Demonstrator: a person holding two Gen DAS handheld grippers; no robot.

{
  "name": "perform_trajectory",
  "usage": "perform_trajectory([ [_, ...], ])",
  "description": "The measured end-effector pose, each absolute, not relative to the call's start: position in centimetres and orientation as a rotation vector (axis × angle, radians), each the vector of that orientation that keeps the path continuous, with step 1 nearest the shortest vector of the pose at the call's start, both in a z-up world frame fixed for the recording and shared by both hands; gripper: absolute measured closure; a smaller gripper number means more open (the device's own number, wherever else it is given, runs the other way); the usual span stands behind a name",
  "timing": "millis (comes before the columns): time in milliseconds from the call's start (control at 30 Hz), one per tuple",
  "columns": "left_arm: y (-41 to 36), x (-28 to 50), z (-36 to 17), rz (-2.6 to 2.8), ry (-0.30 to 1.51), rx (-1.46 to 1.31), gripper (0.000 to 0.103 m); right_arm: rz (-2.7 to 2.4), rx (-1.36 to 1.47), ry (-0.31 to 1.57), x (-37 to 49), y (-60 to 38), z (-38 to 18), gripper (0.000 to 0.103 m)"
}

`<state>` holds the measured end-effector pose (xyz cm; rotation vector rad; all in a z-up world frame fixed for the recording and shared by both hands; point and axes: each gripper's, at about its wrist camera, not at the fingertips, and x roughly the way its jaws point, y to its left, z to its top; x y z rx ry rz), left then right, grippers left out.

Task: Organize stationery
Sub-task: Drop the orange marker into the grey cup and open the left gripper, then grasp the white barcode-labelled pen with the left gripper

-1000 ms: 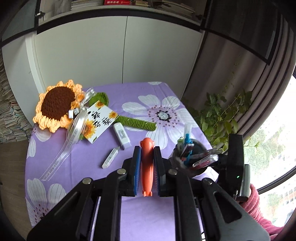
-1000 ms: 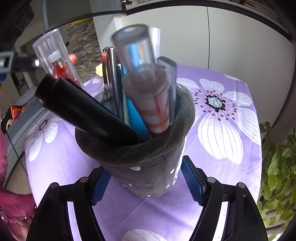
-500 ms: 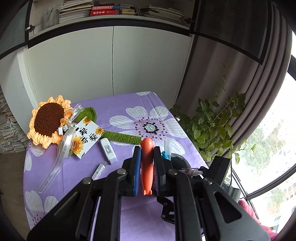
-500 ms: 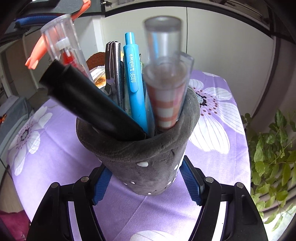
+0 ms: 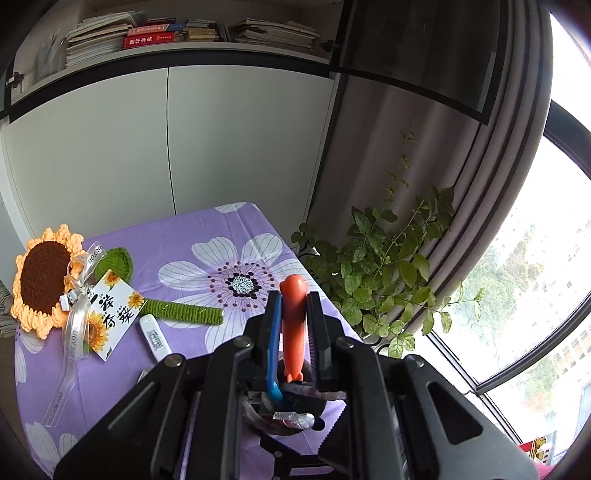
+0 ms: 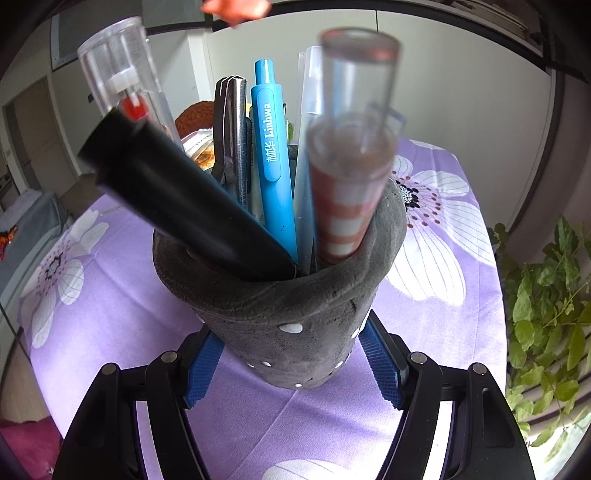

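My right gripper (image 6: 291,354) is shut on a grey felt pen holder (image 6: 288,325) that stands on the purple flowered tablecloth (image 6: 110,306). The holder is full of pens: a blue pen (image 6: 273,166), a black marker (image 6: 177,199), clear tubes and a metal pen. My left gripper (image 5: 293,325) is shut on an orange pen (image 5: 293,325) and holds it upright right above the holder, whose rim (image 5: 280,421) shows just under the fingers. The orange pen's tip (image 6: 236,7) shows at the top of the right wrist view.
A crocheted sunflower (image 5: 44,280) with a ribbon and card (image 5: 110,314) lies at the table's far left. A white correction-tape stick (image 5: 155,338) lies beside its green stem (image 5: 181,314). A potted plant (image 5: 388,273) stands past the table's right edge, by the curtain and window.
My left gripper has moved right and up with the orange pen until it is over the pen holder. The right gripper has kept its hold on the holder.
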<state>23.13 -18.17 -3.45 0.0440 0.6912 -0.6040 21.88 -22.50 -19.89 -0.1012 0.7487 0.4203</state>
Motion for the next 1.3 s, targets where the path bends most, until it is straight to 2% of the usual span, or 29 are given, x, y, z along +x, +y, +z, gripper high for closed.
perform_trajectory([
  [300, -18.2, 23.3, -6.4, -0.623, 0.736, 0.068, 0.091, 0.424, -0.096, 0.75, 21.7, -22.5, -19.7, 0.03],
  [667, -17.2, 22.3, -7.0, -0.632, 0.756, 0.068, 0.09, 0.424, -0.097, 0.75, 21.7, -22.5, -19.7, 0.03],
  [867, -15.5, 21.1, -6.4, -0.624, 0.749, 0.031, 0.078, 0.431, -0.088, 0.766, 22.0, -22.9, -19.9, 0.03],
  [933, -14.1, 20.7, -5.9, -0.573, 0.714, 0.023, 0.067, 0.432, -0.087, 0.766, 22.1, -23.1, -19.9, 0.03],
  [1033, -11.3, 20.7, -5.3, -0.486, 0.677, -0.006, 0.06, 0.432, -0.086, 0.767, 22.2, -23.2, -19.8, 0.03],
  [1167, -7.6, 21.8, -6.0, -0.335, 0.686, -0.029, 0.054, 0.432, -0.086, 0.767, 22.2, -23.2, -19.8, 0.03],
  [1300, -6.2, 24.0, -9.5, -0.268, 0.79, 0.008, 0.055, 0.432, -0.086, 0.767, 22.2, -23.1, -19.8, 0.03],
])
